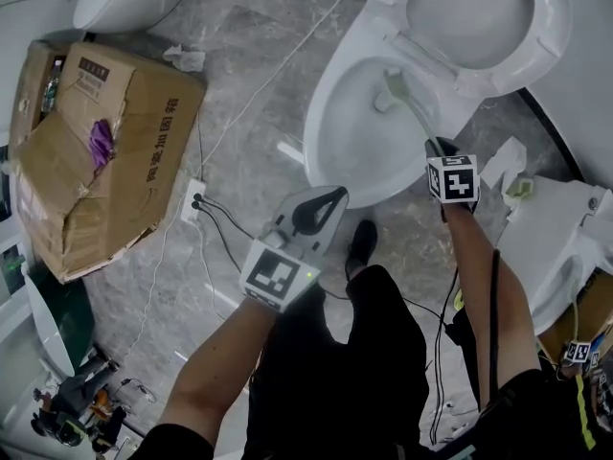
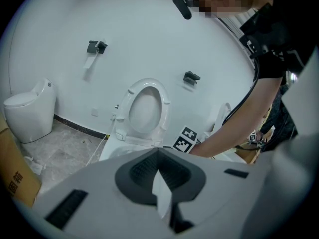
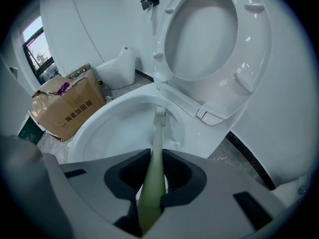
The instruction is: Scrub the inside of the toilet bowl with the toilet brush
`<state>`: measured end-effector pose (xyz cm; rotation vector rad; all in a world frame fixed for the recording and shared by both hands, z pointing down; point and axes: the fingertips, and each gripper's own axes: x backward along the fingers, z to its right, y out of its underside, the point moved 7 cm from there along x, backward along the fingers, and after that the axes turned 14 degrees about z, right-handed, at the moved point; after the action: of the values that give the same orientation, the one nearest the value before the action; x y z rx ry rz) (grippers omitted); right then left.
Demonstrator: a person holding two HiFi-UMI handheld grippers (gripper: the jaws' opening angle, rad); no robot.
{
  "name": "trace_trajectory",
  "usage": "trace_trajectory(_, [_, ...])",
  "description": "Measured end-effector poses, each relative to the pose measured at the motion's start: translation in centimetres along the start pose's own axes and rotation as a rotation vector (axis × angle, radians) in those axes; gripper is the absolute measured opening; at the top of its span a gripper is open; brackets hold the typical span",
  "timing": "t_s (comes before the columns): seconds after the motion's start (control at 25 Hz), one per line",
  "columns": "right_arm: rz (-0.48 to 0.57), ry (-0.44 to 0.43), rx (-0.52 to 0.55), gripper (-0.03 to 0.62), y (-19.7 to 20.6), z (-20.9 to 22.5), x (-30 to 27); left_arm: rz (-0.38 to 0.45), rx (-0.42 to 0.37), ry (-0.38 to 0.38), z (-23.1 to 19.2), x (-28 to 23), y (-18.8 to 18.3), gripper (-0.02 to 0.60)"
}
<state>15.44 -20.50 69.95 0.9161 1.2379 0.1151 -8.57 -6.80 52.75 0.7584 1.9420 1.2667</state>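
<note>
Right gripper (image 3: 155,173) is clamped on brush (image 3: 157,133) handle | brush head is seen low in bowl (image 3: 102,128), seemingly touching porcelain | left gripper (image 2: 159,153) jaws are closed on nothing, per own view | only head view places it outside bowl rim

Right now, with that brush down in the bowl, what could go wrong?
The right tool grips the thin toilet brush far from its head, so it may twist or slip when pressed against the toilet bowl. Cables and a power strip lie on the floor beside the bowl, near the person's shoe: splashes or a snagged foot seem possible.
</note>
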Motion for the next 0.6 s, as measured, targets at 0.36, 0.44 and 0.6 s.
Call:
trace_trajectory(0.36, [-0.018, 0.043, -0.011, 0.081, 1.7, 1.1, 1.3, 0.0, -0.015, 0.013, 1.3, -0.1, 0.2, 0.002])
trace_trajectory(0.44, [-0.021, 0.049, -0.007, 0.081, 1.9, 1.3, 1.8, 0.001, -0.019, 0.017, 1.5, 0.0, 0.2, 0.0])
trace_trajectory(0.6, [-0.031, 0.06, 0.006, 0.081, 2.5, 1.5, 2.6, -0.002, -0.022, 0.023, 1.9, 0.3, 0.4, 0.001])
